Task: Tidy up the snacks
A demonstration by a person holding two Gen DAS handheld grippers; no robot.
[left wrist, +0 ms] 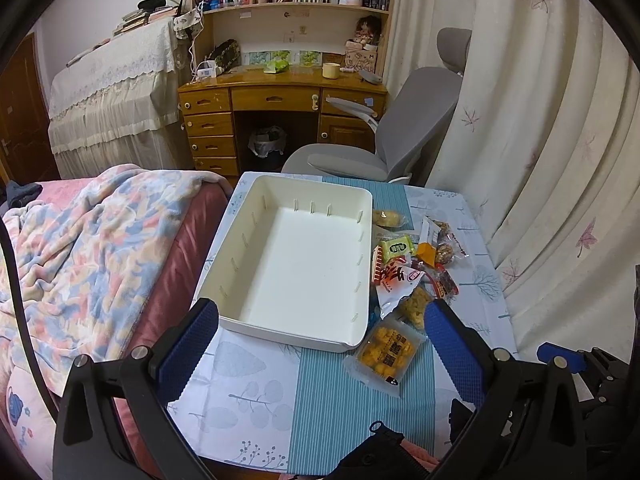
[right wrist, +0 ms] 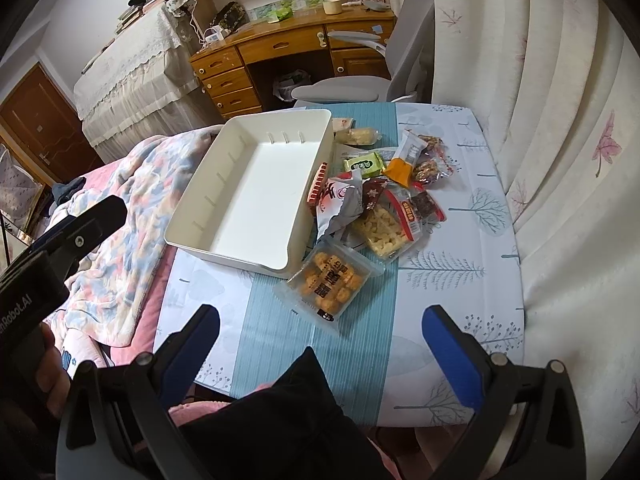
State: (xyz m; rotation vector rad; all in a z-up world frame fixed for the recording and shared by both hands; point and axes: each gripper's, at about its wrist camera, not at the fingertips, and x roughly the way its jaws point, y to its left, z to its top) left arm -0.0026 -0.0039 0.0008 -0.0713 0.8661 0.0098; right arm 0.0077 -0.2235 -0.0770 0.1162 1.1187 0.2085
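An empty white plastic bin (left wrist: 300, 332) (right wrist: 192, 236) sits on a small table with a blue and white cloth (left wrist: 332, 412) (right wrist: 460, 280). Several snack packets lie in a pile to its right: a clear pack of orange puffs (left wrist: 386, 354) (right wrist: 330, 280), a pale puffed-snack pack (right wrist: 384, 228), a white and red bag (left wrist: 394, 280) (right wrist: 340, 200), a green packet (left wrist: 396, 247) (right wrist: 363, 164) and an orange-tipped sachet (right wrist: 404, 160). My left gripper (left wrist: 320, 332) is open and empty, near the bin's near edge. My right gripper (right wrist: 320, 328) is open and empty, just short of the orange puffs pack.
A bed with a pastel blanket (left wrist: 80, 248) (right wrist: 120, 208) lies left of the table. A curtain (left wrist: 540, 140) hangs on the right. A grey office chair (left wrist: 392, 136) and a wooden desk (left wrist: 280, 96) stand behind the table. The left gripper's body shows in the right wrist view (right wrist: 68, 236).
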